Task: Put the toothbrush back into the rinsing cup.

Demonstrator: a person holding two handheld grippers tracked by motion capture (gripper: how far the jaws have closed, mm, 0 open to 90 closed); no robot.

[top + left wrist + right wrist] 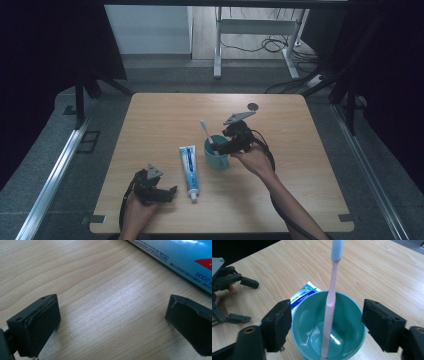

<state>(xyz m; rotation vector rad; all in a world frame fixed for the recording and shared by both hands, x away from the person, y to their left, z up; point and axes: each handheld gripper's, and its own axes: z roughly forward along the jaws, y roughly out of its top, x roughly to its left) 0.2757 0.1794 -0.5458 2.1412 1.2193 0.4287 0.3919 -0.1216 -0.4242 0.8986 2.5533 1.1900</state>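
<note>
Right claw (325, 322) open astride cup (352, 315).

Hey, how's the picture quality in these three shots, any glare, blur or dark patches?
High view: dim and soft, black surroundings, the table evenly lit. Left gripper view: a pale sheen on the wood between the jaws, glare on the toothpaste tube, near jaws slightly soft. Right gripper view: sharp on the toothbrush, faint highlights inside the teal cup.

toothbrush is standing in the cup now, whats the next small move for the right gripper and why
Probably lift the right gripper straight up and away. Its jaws stand open on either side of the teal cup, not pressing it, and the pink toothbrush leans free inside on the rim, so a sideways pull might tip it.
</note>
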